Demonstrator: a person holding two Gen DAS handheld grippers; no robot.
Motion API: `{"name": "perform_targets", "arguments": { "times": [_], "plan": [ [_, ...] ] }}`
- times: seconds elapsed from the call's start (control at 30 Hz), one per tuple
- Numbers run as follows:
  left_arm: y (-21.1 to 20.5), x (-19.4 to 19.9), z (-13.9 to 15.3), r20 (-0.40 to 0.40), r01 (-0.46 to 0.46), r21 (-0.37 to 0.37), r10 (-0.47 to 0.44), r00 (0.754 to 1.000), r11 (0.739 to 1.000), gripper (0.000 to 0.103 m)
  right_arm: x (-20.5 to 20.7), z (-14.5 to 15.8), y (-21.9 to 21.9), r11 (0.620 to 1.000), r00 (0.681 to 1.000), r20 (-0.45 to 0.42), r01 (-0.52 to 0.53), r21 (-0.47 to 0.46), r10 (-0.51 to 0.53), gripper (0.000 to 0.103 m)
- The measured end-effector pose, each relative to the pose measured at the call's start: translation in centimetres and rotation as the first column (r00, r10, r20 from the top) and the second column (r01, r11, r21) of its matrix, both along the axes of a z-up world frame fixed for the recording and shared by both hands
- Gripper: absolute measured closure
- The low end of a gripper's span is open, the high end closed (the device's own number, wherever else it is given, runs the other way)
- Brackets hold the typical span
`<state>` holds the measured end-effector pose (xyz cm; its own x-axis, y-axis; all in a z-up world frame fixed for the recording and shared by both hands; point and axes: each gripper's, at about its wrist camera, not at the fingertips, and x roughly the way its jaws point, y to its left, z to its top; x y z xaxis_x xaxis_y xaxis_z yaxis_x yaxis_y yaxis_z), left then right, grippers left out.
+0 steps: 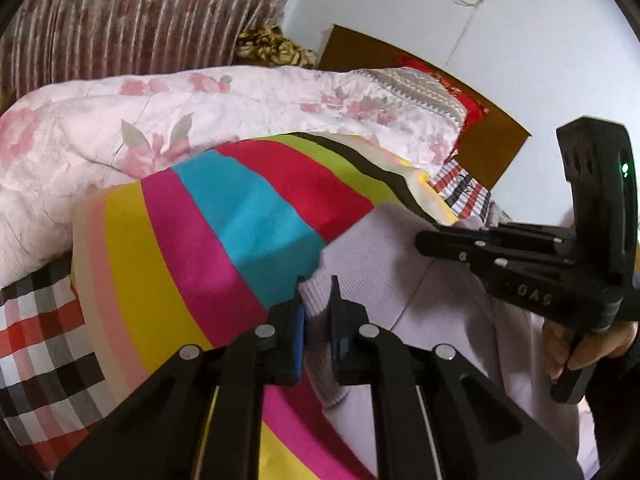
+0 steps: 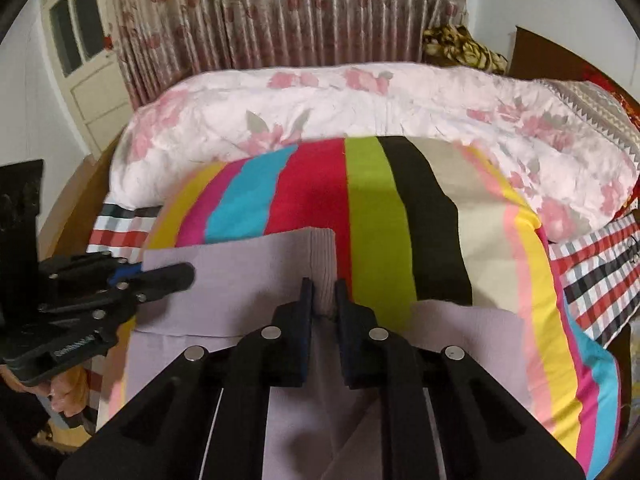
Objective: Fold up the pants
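On the bed, the pale lilac ribbed knit pants lie spread over the broad-striped, many-coloured quilt, which fills the near half of the mattress. At the quilt's left side the left gripper has its two black fingers pinched on a ribbed lilac cuff, the cloth bunched between the blue pads. A short way right of it, over the middle of the quilt, the right gripper is likewise clamped on a ribbed cuff of the pants, holding it just above the striped cloth. Behind the quilt a rumpled white duvet with pink flowers is heaped along the far edge, with a flowered pleated curtain hanging beyond it. Off the quilt's right edge shows a red, black and white checked sheet.
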<state>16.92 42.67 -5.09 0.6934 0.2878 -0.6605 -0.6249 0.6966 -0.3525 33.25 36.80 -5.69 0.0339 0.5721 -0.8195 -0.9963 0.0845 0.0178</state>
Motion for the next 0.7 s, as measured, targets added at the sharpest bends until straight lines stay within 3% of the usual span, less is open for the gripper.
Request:
{"name": "perform_targets", "arguments": {
  "times": [0.07,0.13,0.17,0.2,0.23,0.27,0.37,0.43,0.5,0.63,0.7],
  "plan": [
    [1.0,0.8,-1.6,-0.07,-0.028,-0.049,0.025,0.997,0.998,0.092,0.3,-2.1,1.2,0.995,1.0,-0.023,-0.003,-0.096,0.001,0.087],
    [1.3,0.6,-2.8,-0.093,-0.06,-0.067,0.054,0.994,0.996,0.072,0.6,-2.0,0.8,0.996,0.999,-0.038,0.008,-0.087,-0.011,0.082],
    [1.0,0.0,-2.5,-0.102,-0.091,-0.039,0.087,0.991,0.995,0.065,1.0,-1.2,0.3,0.997,0.997,-0.072,0.024,-0.075,-0.029,0.076],
    [0.6,-0.8,-1.8,-0.128,-0.141,0.015,0.142,0.982,0.99,0.049,1.4,-0.3,-0.3,0.998,0.994,-0.106,0.035,-0.052,-0.04,0.072],
    [0.3,-1.4,-1.3,-0.131,-0.175,0.054,0.181,0.975,0.983,0.031,2.1,1.6,-1.9,0.999,0.989,-0.138,0.051,0.009,-0.049,0.062],
    [-0.3,-2.6,-0.2,-0.102,-0.205,0.095,0.214,0.971,0.974,0.027,2.7,3.1,-3.4,0.996,0.989,-0.131,0.072,0.061,-0.063,0.052],
    [-2.1,-4.4,2.0,-0.013,-0.172,0.105,0.175,0.985,0.979,0.019,4.7,6.4,-8.5,0.974,0.985,-0.083,0.165,0.153,-0.154,0.047],
    [-3.6,-4.6,2.8,0.025,-0.113,0.092,0.111,0.993,0.989,0.012,5.0,6.8,-11.2,0.967,0.977,-0.079,0.208,0.145,-0.199,0.047],
    [-5.4,-4.3,2.7,0.058,-0.05,0.047,0.048,0.997,0.998,0.012,3.3,6.0,-12.4,0.977,0.981,-0.055,0.191,0.096,-0.186,0.048],
    [-7.5,-4.2,1.3,0.066,-0.009,-0.02,0.01,0.998,1.0,0.012,-2.1,2.9,-11.8,0.995,0.995,0.025,0.097,-0.016,-0.097,0.051],
    [-8.1,-4.8,0.3,0.052,0.008,-0.049,-0.005,0.999,0.999,0.012,-4.1,0.3,-10.7,0.987,0.986,0.137,0.109,-0.116,-0.092,0.052]
  ]
}}
